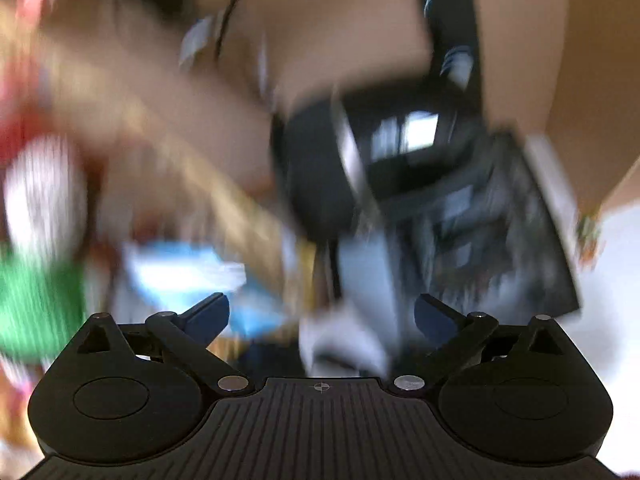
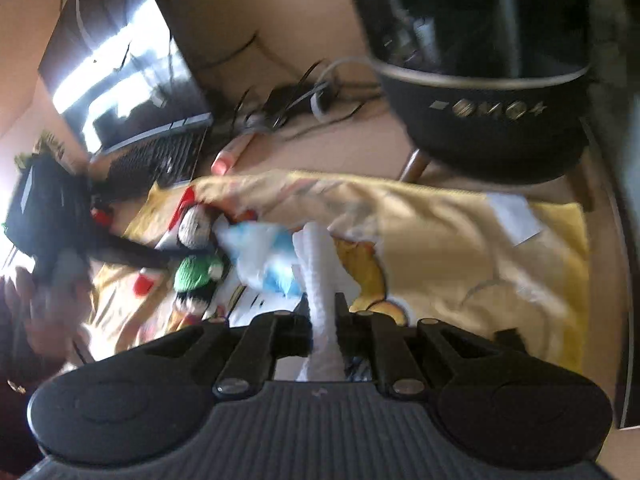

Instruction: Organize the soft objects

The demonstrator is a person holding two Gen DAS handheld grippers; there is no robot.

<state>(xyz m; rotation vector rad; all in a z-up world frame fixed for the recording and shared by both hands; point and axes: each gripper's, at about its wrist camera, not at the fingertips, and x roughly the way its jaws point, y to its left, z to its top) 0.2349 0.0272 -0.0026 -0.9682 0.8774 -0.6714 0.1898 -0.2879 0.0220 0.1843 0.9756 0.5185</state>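
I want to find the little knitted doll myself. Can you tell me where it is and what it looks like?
Look at the big yellow blanket spread below the laptop. Near its left end, beside a blue and white cloth, lies the doll. It is the only thing there with a pale knitted head and a green knitted body; the white cloth in the right gripper is plain.

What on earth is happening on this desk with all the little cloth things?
A person is sorting soft items with handheld tongs. The right tongs are shut on a white ribbed cloth strip, above a yellow cartoon-print blanket. A small knitted doll in green and a light-blue fabric piece lie beside it. The left tongs are open, holding nothing; that view is blurred.
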